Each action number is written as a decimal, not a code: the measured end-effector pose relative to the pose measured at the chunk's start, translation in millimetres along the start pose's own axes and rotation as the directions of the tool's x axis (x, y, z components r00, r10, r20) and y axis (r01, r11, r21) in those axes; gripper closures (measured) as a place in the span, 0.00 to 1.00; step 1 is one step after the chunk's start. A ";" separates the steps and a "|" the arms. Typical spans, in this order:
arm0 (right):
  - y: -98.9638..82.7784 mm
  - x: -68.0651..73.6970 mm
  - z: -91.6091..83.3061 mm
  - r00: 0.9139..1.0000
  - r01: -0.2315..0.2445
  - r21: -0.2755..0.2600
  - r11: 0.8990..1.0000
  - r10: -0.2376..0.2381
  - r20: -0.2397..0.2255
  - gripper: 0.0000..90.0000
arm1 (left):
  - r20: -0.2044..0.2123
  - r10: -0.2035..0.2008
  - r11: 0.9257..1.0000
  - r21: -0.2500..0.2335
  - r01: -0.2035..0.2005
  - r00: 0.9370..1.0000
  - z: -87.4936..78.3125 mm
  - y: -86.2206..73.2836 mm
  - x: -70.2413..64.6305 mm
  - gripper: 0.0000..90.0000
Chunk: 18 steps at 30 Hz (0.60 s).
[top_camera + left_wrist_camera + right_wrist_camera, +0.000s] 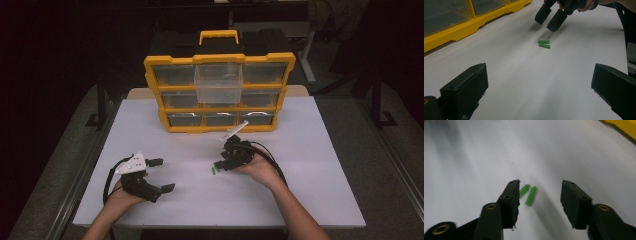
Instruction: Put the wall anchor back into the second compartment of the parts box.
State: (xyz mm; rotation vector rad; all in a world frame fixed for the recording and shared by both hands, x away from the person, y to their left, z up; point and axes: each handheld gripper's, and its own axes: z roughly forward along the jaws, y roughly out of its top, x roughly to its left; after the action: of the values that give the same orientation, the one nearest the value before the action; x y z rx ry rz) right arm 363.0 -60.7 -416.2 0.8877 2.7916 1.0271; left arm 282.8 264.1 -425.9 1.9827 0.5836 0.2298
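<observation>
Two small green plastic sticks [531, 195] lie side by side on the white table [310, 150]. My right gripper [540, 182] hangs just over them, pointing down. Its jaws stand apart with the sticks between them, nearer the left jaw, and the pads do not touch them. In the left gripper view the same sticks [544, 44] lie just below the right gripper [547, 21]. From above, the right gripper [220, 167] is at the table's middle with a green speck [214, 171] at its tip. My left gripper [162, 175] rests open at the front left, holding nothing.
A yellow drawer organizer [220, 58] with clear drawers stands at the back of the table. One clear drawer [218, 82] in its upper middle is pulled out toward me. Its yellow base [461, 30] runs along the left gripper view's upper left.
</observation>
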 end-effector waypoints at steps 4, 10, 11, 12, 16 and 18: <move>-0.2 2.8 7.5 1.000 0.003 0.026 1.000 -0.002 -0.023 0.64 | 0.000 0.002 1.000 0.003 -0.002 1.000 0.2 0.0 -0.1 0.01; 0.2 4.1 15.7 1.000 0.026 0.047 0.999 -0.025 -0.018 0.76 | -0.001 0.001 1.000 0.002 -0.001 1.000 0.1 0.0 0.1 0.01; 0.2 4.2 17.1 0.999 0.029 0.050 0.998 -0.028 -0.020 0.78 | -0.001 0.001 1.000 0.002 -0.001 1.000 0.1 0.0 0.1 0.01; 0.3 4.4 18.1 0.999 0.028 0.053 0.998 -0.027 -0.019 0.78 | -0.001 0.001 1.000 0.002 -0.001 1.000 0.1 0.0 0.1 0.01; -0.1 4.2 22.4 0.999 0.038 0.065 0.997 -0.037 -0.017 0.82 | -0.001 0.001 1.000 0.004 -0.001 1.000 0.3 0.0 -0.1 0.01; -0.2 4.4 23.9 0.999 0.046 0.068 0.997 -0.046 -0.011 0.84 | -0.001 0.001 1.000 0.004 -0.001 1.000 0.3 0.0 0.0 0.01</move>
State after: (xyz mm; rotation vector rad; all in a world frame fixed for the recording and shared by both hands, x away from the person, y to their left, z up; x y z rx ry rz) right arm 364.6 -44.6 -434.2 0.8232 2.8565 0.9374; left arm 283.0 263.9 -426.0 1.9869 0.5840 0.2302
